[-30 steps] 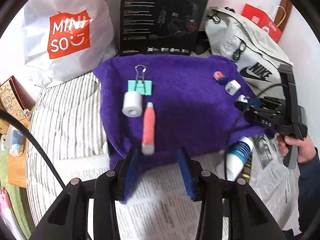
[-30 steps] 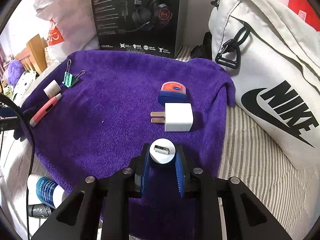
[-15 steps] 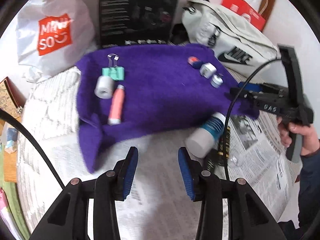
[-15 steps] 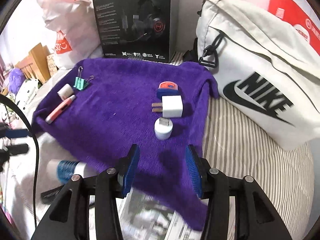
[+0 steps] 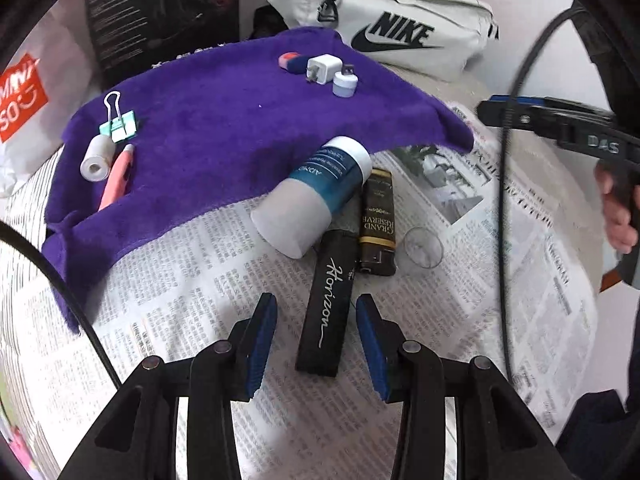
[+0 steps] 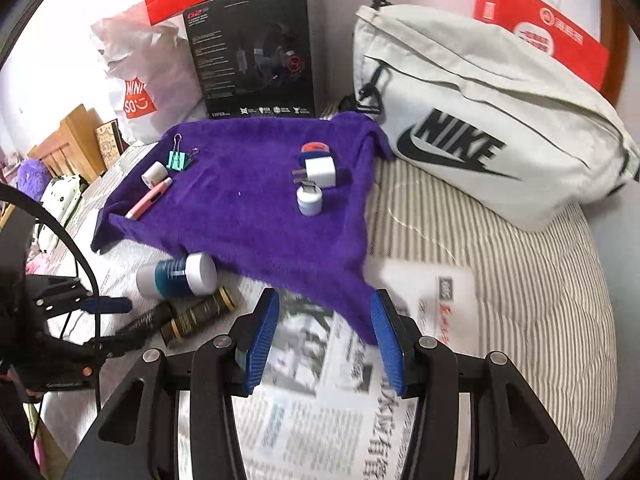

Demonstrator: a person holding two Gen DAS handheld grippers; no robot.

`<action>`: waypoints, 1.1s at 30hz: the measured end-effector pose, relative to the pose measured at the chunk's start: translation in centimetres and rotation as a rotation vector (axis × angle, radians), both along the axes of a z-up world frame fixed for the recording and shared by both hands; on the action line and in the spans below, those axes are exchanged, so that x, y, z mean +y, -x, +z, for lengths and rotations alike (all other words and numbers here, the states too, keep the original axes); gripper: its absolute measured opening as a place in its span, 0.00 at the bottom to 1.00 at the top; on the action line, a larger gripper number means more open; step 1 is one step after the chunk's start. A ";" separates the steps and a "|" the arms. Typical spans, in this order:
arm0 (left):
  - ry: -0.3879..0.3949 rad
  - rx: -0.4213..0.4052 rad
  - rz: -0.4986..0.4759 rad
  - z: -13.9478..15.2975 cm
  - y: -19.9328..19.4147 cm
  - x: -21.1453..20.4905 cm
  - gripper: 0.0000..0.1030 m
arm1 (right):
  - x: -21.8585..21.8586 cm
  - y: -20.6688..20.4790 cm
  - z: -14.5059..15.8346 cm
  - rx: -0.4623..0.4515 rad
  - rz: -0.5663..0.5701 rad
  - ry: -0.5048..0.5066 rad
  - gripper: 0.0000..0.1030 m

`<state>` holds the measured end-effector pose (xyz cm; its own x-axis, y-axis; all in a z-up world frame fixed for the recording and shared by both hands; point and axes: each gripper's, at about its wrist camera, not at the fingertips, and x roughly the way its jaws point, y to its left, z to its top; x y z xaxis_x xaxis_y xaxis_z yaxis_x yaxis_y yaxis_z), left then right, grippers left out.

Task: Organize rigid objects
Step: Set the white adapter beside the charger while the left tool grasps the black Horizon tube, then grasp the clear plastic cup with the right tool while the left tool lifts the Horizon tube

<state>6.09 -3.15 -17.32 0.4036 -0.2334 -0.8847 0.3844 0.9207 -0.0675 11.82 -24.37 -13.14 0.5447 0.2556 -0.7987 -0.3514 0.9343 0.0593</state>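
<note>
Grippers both empty now. Right gripper (image 6: 322, 336) has let go of the round USB adapter (image 6: 309, 201), which a second ago sat between its fingers; the adapter now stands on the purple towel (image 6: 256, 216), just beside the white charger (image 6: 320, 173) and the small blue tin (image 6: 314, 150). Right jaws stand wide apart, pulled back over the newspaper (image 6: 320, 420).

Left gripper (image 5: 316, 334) has swung away from the pink pen (image 5: 116, 182) it was facing and now points at the unsorted items off the towel. Jaws wide, nothing between them, straddling the near end of the black Horizon case (image 5: 328, 312). Beside it lie the gold-label lighter (image 5: 378, 222) and the teal bottle (image 5: 316, 196), whose far end touches the towel edge; a clear round lid (image 5: 423, 242) sits just right of the lighter.

On the towel's left side: binder clip (image 5: 119, 126), white roll (image 5: 96, 158), pen, close together.

Reading: two groups are set on the towel, and four things on the newspaper are left. The black case looks like the next pick; it is long, so a grip across its narrow width seems right.
</note>
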 end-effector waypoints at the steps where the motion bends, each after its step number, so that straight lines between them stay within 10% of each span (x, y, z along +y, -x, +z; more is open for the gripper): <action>1: -0.010 -0.006 -0.010 -0.1 0.0 -0.2 0.37 | -0.3 0.3 -0.2 0.005 -0.007 0.004 0.46; 20: -0.053 -0.018 -0.044 0.0 0.0 -1.0 0.22 | -1.0 2.0 -2.2 0.063 -0.014 -0.006 0.46; 33: -0.002 -0.005 0.223 -0.2 1.8 7.2 0.22 | 5.2 4.3 -2.9 0.067 0.183 -0.037 0.46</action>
